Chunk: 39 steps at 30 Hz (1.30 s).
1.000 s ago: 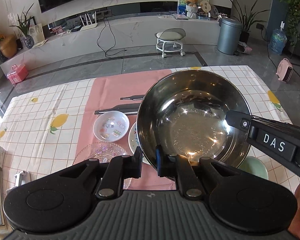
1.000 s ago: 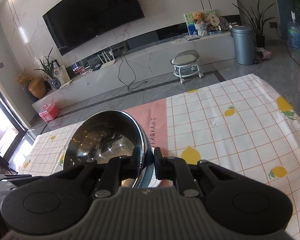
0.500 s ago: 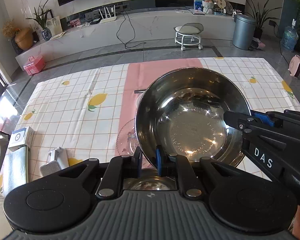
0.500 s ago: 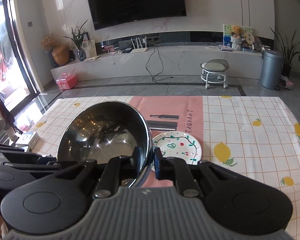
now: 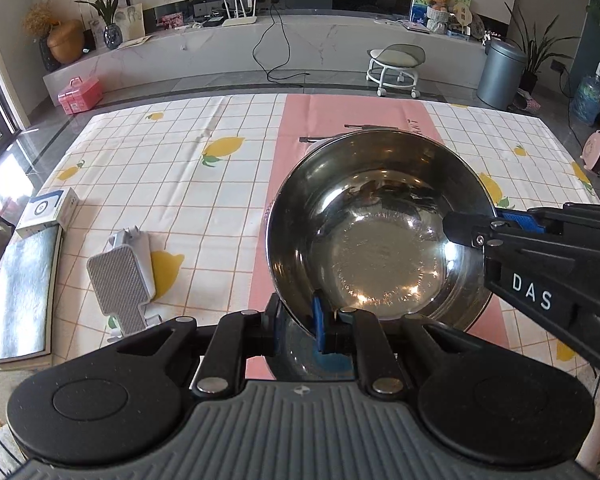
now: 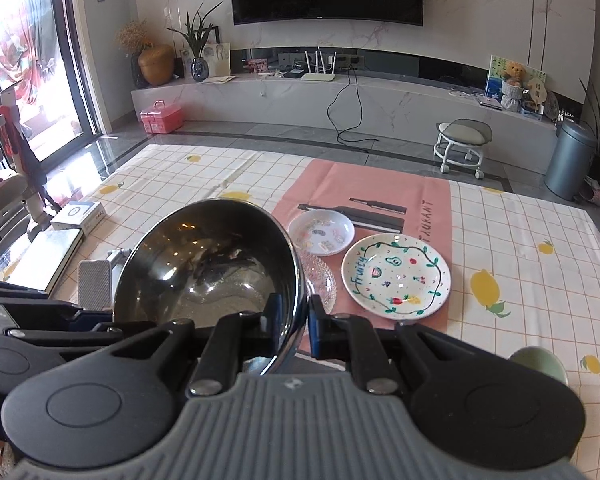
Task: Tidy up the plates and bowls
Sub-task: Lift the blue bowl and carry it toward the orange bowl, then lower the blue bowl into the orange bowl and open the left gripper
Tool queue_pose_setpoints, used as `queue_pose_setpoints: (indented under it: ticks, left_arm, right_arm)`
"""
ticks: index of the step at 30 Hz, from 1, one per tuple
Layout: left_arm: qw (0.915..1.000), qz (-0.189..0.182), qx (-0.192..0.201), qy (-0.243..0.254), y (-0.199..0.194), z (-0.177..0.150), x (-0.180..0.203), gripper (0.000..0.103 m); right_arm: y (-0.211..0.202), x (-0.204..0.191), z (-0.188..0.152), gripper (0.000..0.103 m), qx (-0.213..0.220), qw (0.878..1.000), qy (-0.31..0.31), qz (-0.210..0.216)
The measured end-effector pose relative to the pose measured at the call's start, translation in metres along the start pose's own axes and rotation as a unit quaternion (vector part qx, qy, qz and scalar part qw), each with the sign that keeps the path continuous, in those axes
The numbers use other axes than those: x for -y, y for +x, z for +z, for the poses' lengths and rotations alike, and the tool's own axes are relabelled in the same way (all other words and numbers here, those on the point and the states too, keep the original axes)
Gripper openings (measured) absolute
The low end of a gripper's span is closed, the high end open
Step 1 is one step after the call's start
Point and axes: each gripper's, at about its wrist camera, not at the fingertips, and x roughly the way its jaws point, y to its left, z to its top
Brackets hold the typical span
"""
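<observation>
A large steel bowl (image 5: 372,224) hangs above the pink runner, tilted, held by both grippers. My left gripper (image 5: 297,314) is shut on its near rim, one blue pad inside and one outside. My right gripper (image 6: 295,314) is shut on the opposite rim; in the left wrist view this right gripper (image 5: 474,226) comes in from the right. Just right of the bowl (image 6: 211,264) on the table lie a clear glass dish (image 6: 324,280), a small white plate with stickers (image 6: 322,232) and a painted "Fruity" plate (image 6: 396,276). A pale green bowl (image 6: 538,362) shows at the near right.
On the left part of the lemon-print cloth lie a grey and white device (image 5: 121,276), a book (image 5: 23,288) and a small white box (image 5: 47,212). Beyond the table's far edge are a stool (image 6: 462,140) and a grey bin (image 6: 568,156).
Both grippers have carried the steel bowl leftwards over the table. The plates, earlier under or left of it, now show to its right. The right gripper has rolled towards level.
</observation>
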Motion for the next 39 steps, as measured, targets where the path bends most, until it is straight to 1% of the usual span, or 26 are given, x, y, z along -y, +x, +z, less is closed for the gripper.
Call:
queue_pose_setpoints:
  ticks: [5, 7, 10, 13, 18, 24, 29, 31, 34, 39]
  left_arm:
    - [0.9991, -0.034, -0.002, -0.026, 0.000, -0.016, -0.014, 0.017]
    - [0.9987, -0.042, -0.002, -0.028, 0.001, -0.020, -0.016, 0.017]
    - [0.9987, -0.044, -0.007, -0.025, 0.002, -0.025, -0.017, 0.018]
    - [0.9975, -0.061, -0.008, -0.034, 0.001, -0.030, -0.022, 0.020]
    - [0.9978, -0.058, -0.006, -0.032, 0.000, -0.035, -0.025, 0.020]
    - [0.9959, -0.069, -0.025, -0.052, 0.012, -0.038, -0.030, 0.020]
    - [0.9961, -0.062, -0.026, -0.057, 0.016, -0.039, -0.032, 0.020]
    - [0.9959, -0.061, -0.029, -0.060, 0.019, -0.039, -0.033, 0.020]
    - [0.9960, -0.051, -0.033, -0.065, 0.024, -0.040, -0.034, 0.020]
    - [0.9962, -0.044, -0.020, -0.073, 0.024, -0.041, -0.035, 0.021]
  right_arm:
    - [-0.002, 0.000, -0.009, 0.012, -0.012, 1.000, -0.004, 0.023]
    - [-0.003, -0.001, -0.013, 0.013, -0.014, 1.000, -0.005, 0.022]
    - [-0.001, -0.003, -0.019, 0.013, -0.023, 0.999, -0.006, 0.021]
    - [0.008, -0.003, -0.025, 0.013, -0.040, 0.999, -0.005, 0.019]
    - [0.018, -0.002, -0.031, 0.013, -0.058, 0.998, 0.005, 0.030]
    - [0.024, -0.005, -0.034, 0.013, -0.066, 0.997, -0.004, 0.026]
    - [0.032, -0.006, -0.038, 0.013, -0.075, 0.997, -0.005, 0.027]
    - [0.033, -0.009, -0.038, 0.015, -0.072, 0.997, -0.011, 0.025]
    - [0.038, -0.011, -0.040, 0.016, -0.074, 0.997, -0.013, 0.027]
    - [0.048, -0.009, -0.044, 0.016, -0.083, 0.996, -0.008, 0.027]
